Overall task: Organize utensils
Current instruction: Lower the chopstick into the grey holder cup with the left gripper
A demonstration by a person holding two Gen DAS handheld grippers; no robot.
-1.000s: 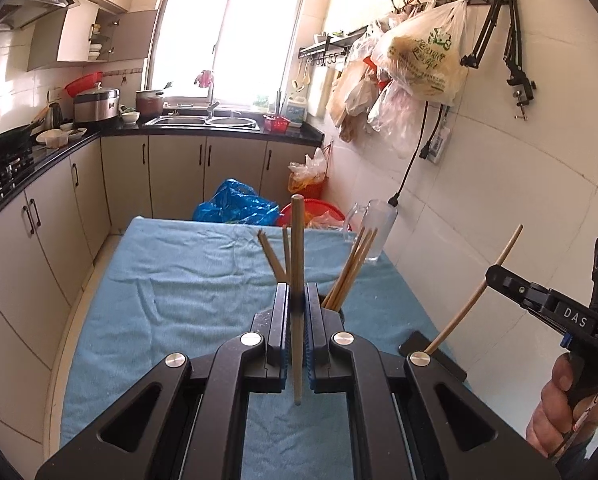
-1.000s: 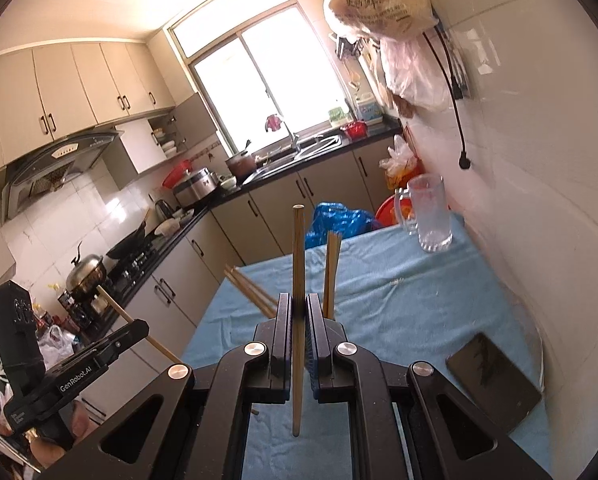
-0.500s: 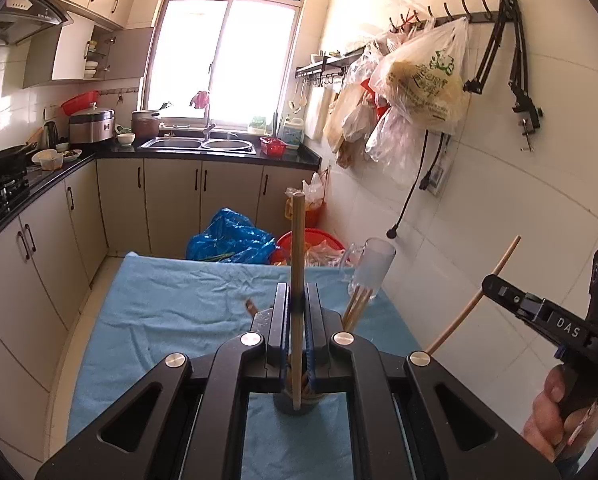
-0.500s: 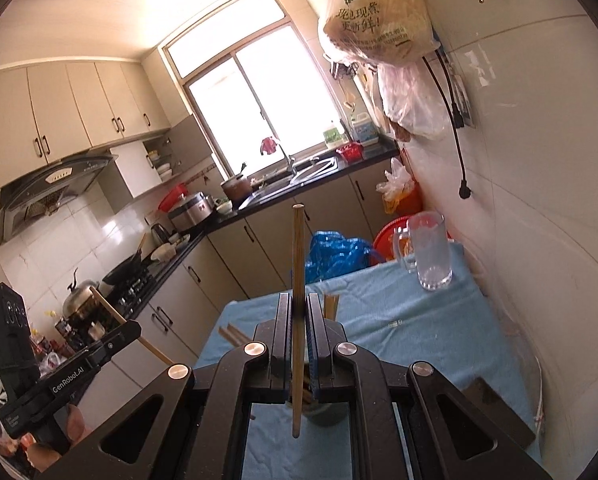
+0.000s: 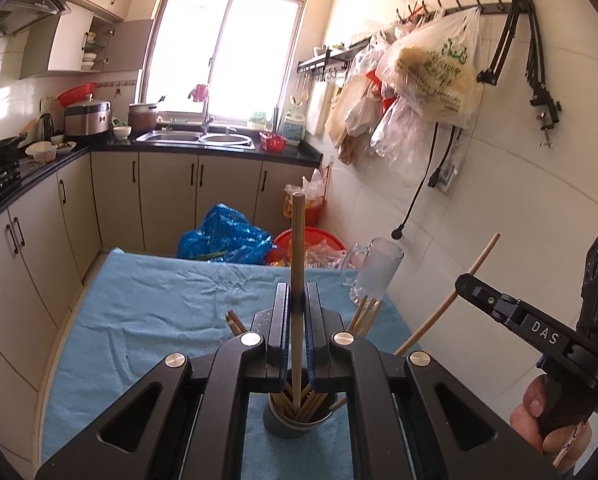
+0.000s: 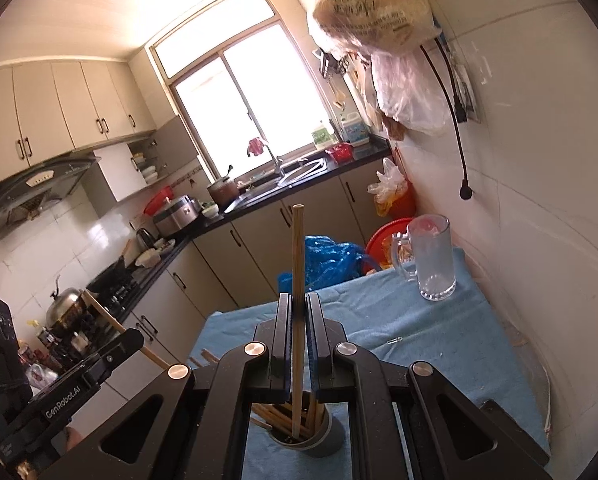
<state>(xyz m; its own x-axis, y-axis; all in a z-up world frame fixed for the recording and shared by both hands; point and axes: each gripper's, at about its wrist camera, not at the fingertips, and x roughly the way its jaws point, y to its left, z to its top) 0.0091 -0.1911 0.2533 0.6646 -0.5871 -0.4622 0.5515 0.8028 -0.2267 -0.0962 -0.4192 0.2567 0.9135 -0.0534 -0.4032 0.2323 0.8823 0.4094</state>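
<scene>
My left tool (image 5: 298,332) pinches one chopstick (image 5: 297,280) upright, its lower tip just inside the grey holder (image 5: 295,424) of chopsticks on the blue-clothed surface (image 5: 147,312). My right tool (image 6: 298,332) grips a second chopstick (image 6: 298,300) the same way — tip down in that holder (image 6: 311,440). A glass mug (image 6: 433,262) stands well apart.

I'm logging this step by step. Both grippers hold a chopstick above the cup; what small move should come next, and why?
Probably lower both a little, then open. The left gripper and right gripper are each shut on a chopstick held upright, its lower tip just at the mouth of the cup among the chopsticks already inside. Releasing from lower would likely keep them from bouncing out.
</scene>
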